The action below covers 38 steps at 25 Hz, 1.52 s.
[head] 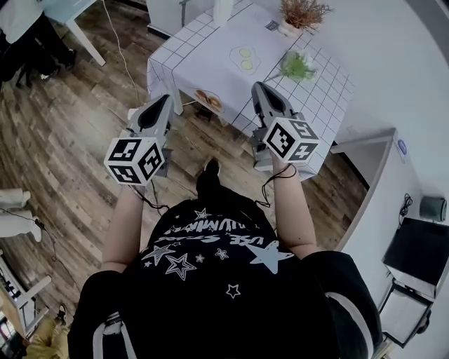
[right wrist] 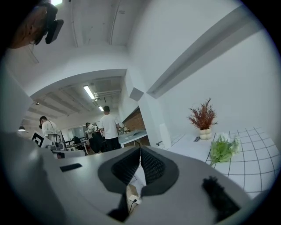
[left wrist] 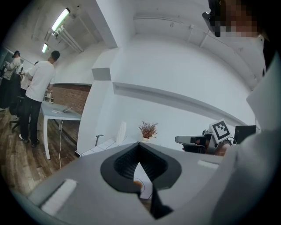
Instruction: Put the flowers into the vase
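A bunch of green and white flowers lies on the table with the white checked cloth; the right gripper view shows the bunch ahead at the right. A small white pot with reddish dried sprigs stands at the table's far edge, also visible from the right gripper and from the left gripper. My left gripper hangs over the wooden floor, short of the table, shut and empty. My right gripper is above the table's near edge, shut and empty.
On the cloth are a plate with pale green slices, a plate with something orange and a tall white object at the back. People stand by a desk in the distance. A black chair is at the right.
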### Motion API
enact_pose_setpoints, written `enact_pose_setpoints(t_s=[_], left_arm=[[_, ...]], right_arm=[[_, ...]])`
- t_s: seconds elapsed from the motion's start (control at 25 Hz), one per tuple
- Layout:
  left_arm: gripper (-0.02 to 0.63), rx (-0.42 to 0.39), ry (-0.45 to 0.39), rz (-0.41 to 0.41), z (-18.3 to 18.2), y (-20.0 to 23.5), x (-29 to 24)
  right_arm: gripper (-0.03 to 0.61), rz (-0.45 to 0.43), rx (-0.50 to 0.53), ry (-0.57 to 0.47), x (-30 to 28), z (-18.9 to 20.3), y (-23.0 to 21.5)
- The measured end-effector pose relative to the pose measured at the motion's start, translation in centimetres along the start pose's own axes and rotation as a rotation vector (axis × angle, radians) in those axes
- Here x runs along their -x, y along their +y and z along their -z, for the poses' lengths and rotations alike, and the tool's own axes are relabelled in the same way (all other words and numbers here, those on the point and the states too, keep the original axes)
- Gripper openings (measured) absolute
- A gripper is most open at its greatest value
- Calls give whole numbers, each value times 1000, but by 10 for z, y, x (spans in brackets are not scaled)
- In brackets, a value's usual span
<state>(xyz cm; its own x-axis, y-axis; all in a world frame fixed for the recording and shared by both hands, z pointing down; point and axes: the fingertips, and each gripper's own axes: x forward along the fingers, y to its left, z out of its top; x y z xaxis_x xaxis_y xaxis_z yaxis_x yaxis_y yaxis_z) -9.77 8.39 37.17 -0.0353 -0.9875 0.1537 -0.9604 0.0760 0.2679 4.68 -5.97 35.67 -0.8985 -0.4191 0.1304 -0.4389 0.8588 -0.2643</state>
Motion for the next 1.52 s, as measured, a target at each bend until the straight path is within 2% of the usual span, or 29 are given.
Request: enact_pose_setpoints(t_s=[0.32,0.52,0.84,1.28,1.4,1.52], left_arm=[[9,-24,39,11,-15,11,-77],[9,-47,67,33,-22,9,-111],[9,-80,94,79,-28,-9,-167],[9,-79,83,105,-31,-8,-209],[9,-72,84,115,-35,6,-221],[9,-71,97,163,-33,17,-237]], right_arm=[[12,9,-38,-23,-49,-22,-57],[12,19,-90,-43,-59,-26,-87],[12,121,-139,-84,-49,-35,-150],[12,155,-144,-95,-61,-42,-181],[12,204,-151,-89,-66,-40,-190],[12,275,-159,-93,-63,-39,-202]])
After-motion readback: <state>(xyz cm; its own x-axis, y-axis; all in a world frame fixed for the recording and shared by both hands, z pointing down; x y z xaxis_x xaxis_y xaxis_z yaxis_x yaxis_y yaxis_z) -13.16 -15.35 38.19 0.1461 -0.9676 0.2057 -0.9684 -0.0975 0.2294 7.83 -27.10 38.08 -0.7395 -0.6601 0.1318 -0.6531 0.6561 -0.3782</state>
